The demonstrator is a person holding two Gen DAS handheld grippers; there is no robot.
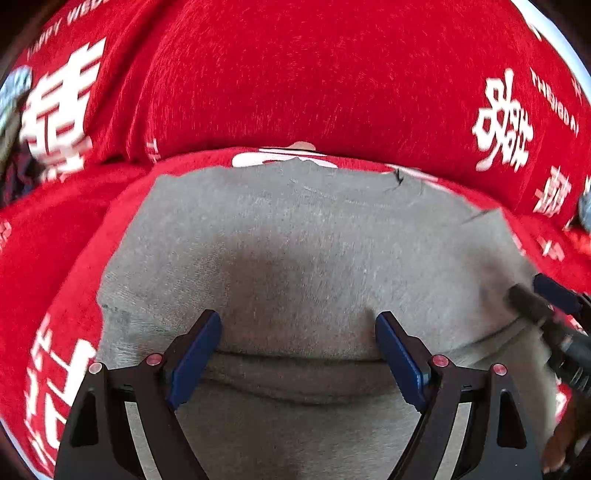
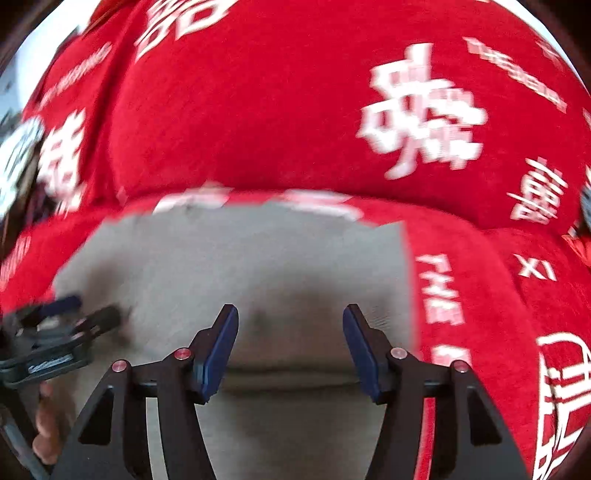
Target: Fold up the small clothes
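Note:
A small grey garment [image 1: 295, 236] lies flat on a red cloth with white characters [image 1: 295, 74]. A folded edge runs across it near the fingers. My left gripper [image 1: 298, 317] is open over the garment's near part, its blue pads apart with nothing between them. My right gripper [image 2: 290, 312] is also open above the same grey garment [image 2: 240, 258], near its right side. The right gripper shows at the right edge of the left wrist view [image 1: 546, 295]. The left gripper shows at the left edge of the right wrist view [image 2: 70, 314].
The red cloth [image 2: 295, 110] covers the whole surface and rises in a soft bulge behind the garment. A white rim [image 1: 554, 33] shows at the far corners. A hand [image 2: 46, 432] holds the left gripper.

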